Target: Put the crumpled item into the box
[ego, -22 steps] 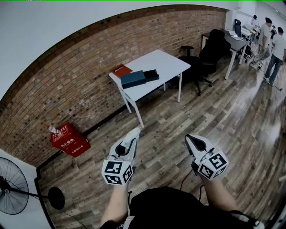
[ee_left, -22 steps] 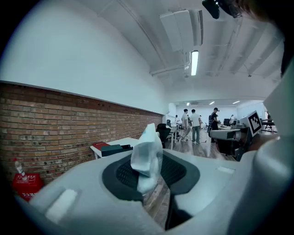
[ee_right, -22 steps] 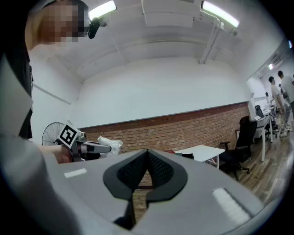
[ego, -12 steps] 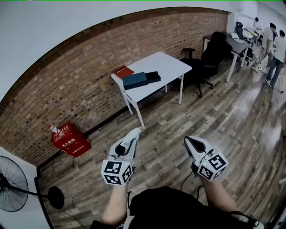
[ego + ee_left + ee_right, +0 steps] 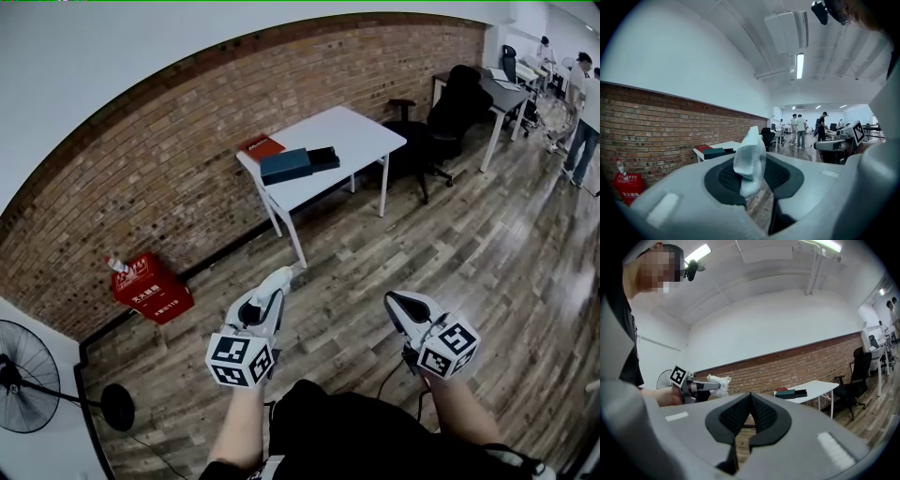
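A crumpled white item [image 5: 750, 157] sticks up from between the pads of my left gripper [image 5: 751, 180], which is shut on it; the same item [image 5: 279, 277] shows at the left gripper [image 5: 272, 286] tips in the head view and as a white wad [image 5: 719, 383] in the right gripper view. My right gripper [image 5: 398, 305] is held level beside it, shut with nothing between its pads [image 5: 751, 412]. The box [image 5: 286, 165], dark blue with its black part [image 5: 322, 157] next to it, lies on a white table [image 5: 356, 131] by the brick wall, well ahead of both grippers.
A red flat item [image 5: 262, 145] lies on the table's far corner. A red bin [image 5: 153, 291] stands against the brick wall at the left, a floor fan [image 5: 28, 389] beyond it. Black office chairs [image 5: 450, 98], desks and people [image 5: 586, 103] fill the far right. Wooden floor lies between me and the table.
The view has shifted slightly, so the table sits a little to the right and lower. Both grippers keep the same pose, the left still holding the crumpled item.
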Demonstrator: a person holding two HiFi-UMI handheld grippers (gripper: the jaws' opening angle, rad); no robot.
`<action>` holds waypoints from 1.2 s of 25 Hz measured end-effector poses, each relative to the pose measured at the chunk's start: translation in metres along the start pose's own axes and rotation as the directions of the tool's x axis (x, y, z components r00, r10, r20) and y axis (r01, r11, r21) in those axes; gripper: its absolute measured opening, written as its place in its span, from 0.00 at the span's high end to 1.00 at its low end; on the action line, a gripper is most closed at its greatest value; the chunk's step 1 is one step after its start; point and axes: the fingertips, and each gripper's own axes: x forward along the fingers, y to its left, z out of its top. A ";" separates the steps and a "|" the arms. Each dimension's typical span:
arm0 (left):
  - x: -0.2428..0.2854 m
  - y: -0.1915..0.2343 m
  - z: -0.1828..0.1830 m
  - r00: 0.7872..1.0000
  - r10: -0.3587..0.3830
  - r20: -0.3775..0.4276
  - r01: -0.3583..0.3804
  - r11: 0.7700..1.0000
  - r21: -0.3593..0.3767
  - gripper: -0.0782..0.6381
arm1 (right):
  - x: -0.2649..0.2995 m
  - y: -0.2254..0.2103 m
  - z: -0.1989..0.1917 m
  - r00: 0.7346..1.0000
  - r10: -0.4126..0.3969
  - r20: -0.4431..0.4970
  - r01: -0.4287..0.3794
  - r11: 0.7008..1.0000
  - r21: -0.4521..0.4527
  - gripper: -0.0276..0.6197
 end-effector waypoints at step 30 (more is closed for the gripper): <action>0.213 0.179 0.022 0.994 -0.106 -0.020 0.105 0.994 -0.031 0.74 | 0.225 -0.135 0.009 0.989 -0.132 -0.072 0.136 0.989 0.056 0.96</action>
